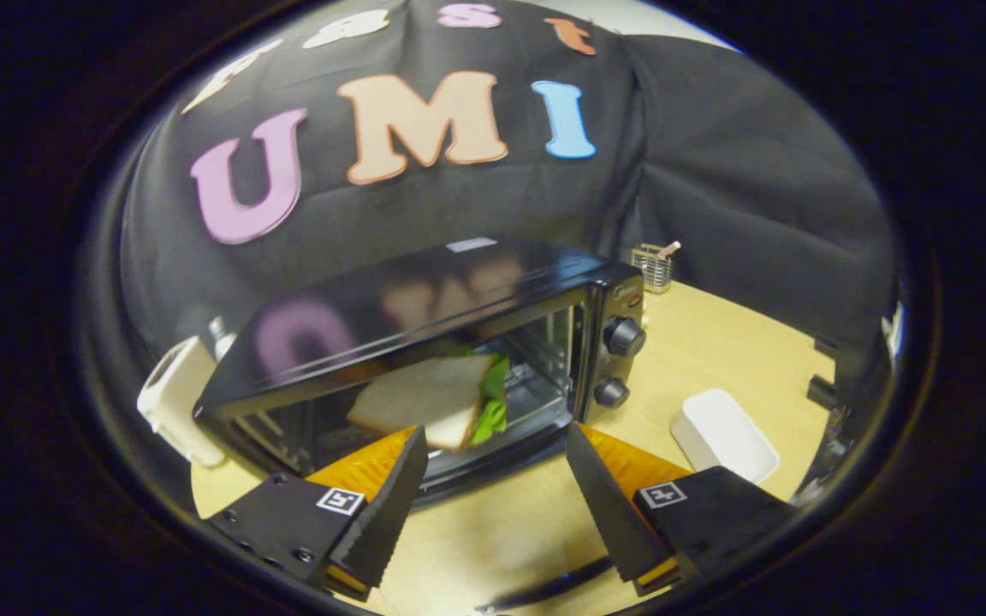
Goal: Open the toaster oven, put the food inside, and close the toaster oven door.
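From the gripper view, your gripper (493, 449) stands with its fingers (386, 505) spread apart and holding nothing. The sandwich (429, 398) sits just ahead of the left finger's tip, in the mouth of the toaster oven (424, 342), with green lettuce showing at its right edge. It looks to rest on the rack inside, though the fisheye blur makes it hard to tell whether it lies fully in or hangs over the front lip. The wide gap suits a release: you have room to draw back without dragging the bread. The oven's door (493, 470) seems to hang open and down between the fingers, so closing it is the step left, by my reading.

The oven stands on a pale wooden surface (715, 351). A white dish (724, 436) lies to the right of the oven, near the right finger. A small wire holder (652, 267) sits behind the oven's knobs (624, 336), and a white appliance (172, 398) stands at the oven's left. Black cloth walls in the booth.
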### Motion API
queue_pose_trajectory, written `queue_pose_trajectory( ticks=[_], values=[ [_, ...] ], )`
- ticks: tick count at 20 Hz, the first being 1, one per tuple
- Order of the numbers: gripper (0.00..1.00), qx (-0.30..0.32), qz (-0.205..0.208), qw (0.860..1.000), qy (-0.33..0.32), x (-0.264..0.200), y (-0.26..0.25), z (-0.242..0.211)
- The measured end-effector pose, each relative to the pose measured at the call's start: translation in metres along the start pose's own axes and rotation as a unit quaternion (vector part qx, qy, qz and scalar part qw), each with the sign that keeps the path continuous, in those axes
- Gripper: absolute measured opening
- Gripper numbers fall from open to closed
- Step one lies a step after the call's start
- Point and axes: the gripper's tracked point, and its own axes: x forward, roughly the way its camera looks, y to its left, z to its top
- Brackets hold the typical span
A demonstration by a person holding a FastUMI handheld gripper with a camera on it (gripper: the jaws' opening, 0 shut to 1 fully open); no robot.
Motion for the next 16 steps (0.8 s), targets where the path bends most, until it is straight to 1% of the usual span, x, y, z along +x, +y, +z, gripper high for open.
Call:
queue_pose_trajectory(
  ticks=[2, 4, 7, 10, 13, 16],
  values=[
    [1.00, -0.026, 0.016, 0.999, 0.024, -0.015, 0.016, -0.015],
    [1.00, -0.040, 0.039, 0.997, 0.048, -0.029, 0.034, -0.032],
    [1.00, -0.074, 0.067, 0.991, 0.088, -0.053, 0.045, -0.057],
    [1.00, -0.111, 0.070, 0.984, 0.119, -0.079, 0.029, -0.077],
    [1.00, -0.121, 0.077, 0.979, 0.146, -0.099, 0.015, -0.095],
    [1.00, -0.125, 0.083, 0.974, 0.170, -0.103, 0.002, -0.110]
  ],
)
